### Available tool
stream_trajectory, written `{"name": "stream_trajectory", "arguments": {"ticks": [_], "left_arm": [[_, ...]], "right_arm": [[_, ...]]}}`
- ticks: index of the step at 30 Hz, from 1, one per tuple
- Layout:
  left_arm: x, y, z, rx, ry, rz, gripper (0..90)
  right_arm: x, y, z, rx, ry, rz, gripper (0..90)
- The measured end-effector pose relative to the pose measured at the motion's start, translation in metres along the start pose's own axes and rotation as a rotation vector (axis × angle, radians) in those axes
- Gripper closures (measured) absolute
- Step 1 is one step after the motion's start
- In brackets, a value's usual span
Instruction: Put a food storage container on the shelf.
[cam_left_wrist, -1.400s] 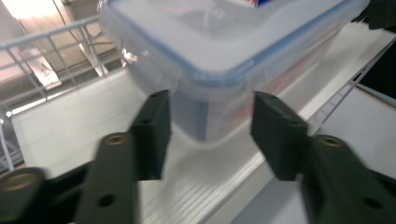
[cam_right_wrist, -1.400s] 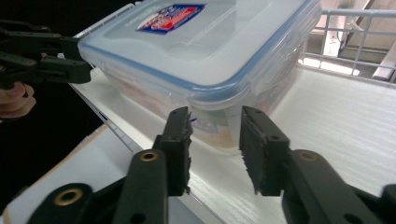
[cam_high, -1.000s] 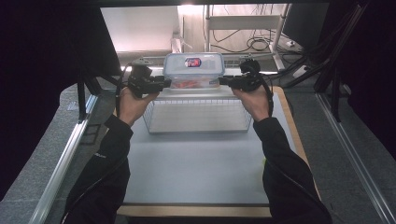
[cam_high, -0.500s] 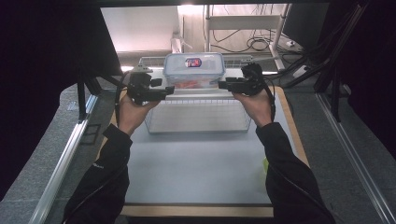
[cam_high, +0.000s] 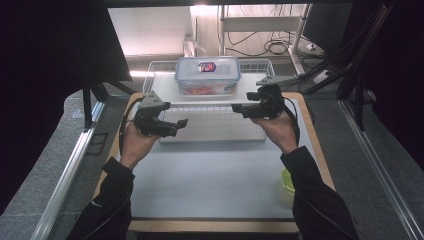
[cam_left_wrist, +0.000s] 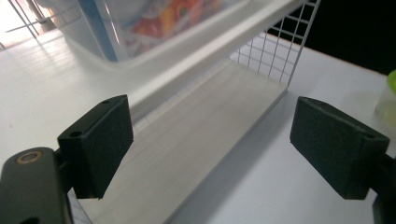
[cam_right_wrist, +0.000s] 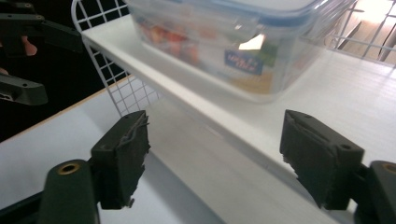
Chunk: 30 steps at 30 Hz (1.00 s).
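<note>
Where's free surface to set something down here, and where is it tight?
Largest free patch: the white table mat between the two forearms, in front of the wire shelf. The shelf's lower board is bare too. Tight spots: the upper board, mostly taken by the food container, and the near right mat edge by the green cup.

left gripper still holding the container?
No: the left gripper has its jaws wide open with nothing between them, and the container sits on the shelf.

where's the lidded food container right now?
High view: the clear lidded food container sits centred on the top shelf of the white wire rack, beyond and between both open tongs.
</note>
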<state>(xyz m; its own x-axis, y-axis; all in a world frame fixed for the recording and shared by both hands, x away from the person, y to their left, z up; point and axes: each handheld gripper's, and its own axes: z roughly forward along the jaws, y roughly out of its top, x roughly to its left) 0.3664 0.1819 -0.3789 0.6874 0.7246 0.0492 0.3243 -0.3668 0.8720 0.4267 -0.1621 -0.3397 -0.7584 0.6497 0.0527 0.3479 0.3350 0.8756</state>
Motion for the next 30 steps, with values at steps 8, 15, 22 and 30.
{"name": "stream_trajectory", "arguments": {"ticks": [8, 15, 22, 30], "left_arm": [[-0.011, -0.017, -0.003, 0.043, 0.022, 0.035, 11.7], [-0.030, -0.032, -0.006, 0.061, -0.025, 0.011, 7.6], [-0.045, -0.048, -0.005, 0.089, -0.046, 0.032, 4.6], [-0.066, -0.062, -0.009, 0.061, -0.089, 0.074, 2.8]], "right_arm": [[0.010, -0.015, -0.006, 0.000, 0.014, -0.031, 14.3], [0.025, -0.036, -0.011, 0.003, 0.032, -0.057, 10.0], [0.033, -0.056, -0.017, 0.011, 0.027, -0.083, 7.9], [0.039, -0.080, -0.030, 0.005, 0.031, -0.082, 3.4]]}}
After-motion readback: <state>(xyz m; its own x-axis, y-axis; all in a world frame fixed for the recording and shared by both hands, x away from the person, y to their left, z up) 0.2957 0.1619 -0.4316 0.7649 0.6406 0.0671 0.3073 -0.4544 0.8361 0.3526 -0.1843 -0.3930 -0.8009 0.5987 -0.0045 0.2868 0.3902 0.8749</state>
